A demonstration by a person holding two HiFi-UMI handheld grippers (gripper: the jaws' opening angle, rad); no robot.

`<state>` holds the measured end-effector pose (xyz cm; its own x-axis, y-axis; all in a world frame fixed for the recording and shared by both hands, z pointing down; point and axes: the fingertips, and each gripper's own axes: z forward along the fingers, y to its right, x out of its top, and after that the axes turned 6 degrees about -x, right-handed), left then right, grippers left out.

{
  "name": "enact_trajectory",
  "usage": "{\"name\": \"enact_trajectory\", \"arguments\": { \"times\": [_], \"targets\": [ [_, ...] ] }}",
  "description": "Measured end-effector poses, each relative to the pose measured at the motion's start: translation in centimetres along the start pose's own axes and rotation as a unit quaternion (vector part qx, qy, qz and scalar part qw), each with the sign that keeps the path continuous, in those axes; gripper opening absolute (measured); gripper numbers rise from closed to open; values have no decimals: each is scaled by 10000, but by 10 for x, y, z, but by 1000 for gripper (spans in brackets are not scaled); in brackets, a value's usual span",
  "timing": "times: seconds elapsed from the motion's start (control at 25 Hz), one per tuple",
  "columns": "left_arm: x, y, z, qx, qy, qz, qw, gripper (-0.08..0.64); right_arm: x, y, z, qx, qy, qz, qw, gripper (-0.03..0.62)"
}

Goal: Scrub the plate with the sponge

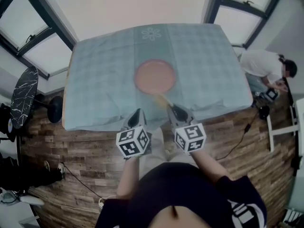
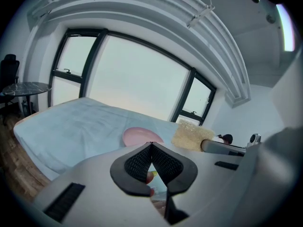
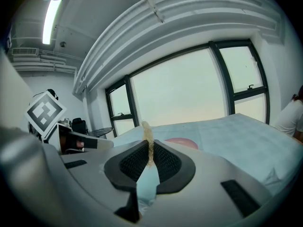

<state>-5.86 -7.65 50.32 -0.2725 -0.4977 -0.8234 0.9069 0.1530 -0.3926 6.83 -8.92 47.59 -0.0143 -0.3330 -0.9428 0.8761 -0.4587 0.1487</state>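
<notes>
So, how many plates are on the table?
1. The pink plate lies at the middle of the table, just beyond the sponge held in the right tool. No other shows.

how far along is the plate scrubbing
Done: the sponge is pinched in the right tool. In hand: it hangs by the near edge of the pink plate; contact unclear. Left: the scrubbing itself; the left tool is shut, empty.
</notes>
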Motion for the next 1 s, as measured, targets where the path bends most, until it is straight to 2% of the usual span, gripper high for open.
{"name": "enact_trajectory", "arguments": {
  "times": [0.44,1.0],
  "targets": [
    [39,-14,81,-335,-170,297,9989,9,12,41,61,-388,-125,-95,9991,35],
    [69,-50,154,-440,-496,379,9971,9,25,58,147,-439,-507,-400,9969,35]
  ]
}}
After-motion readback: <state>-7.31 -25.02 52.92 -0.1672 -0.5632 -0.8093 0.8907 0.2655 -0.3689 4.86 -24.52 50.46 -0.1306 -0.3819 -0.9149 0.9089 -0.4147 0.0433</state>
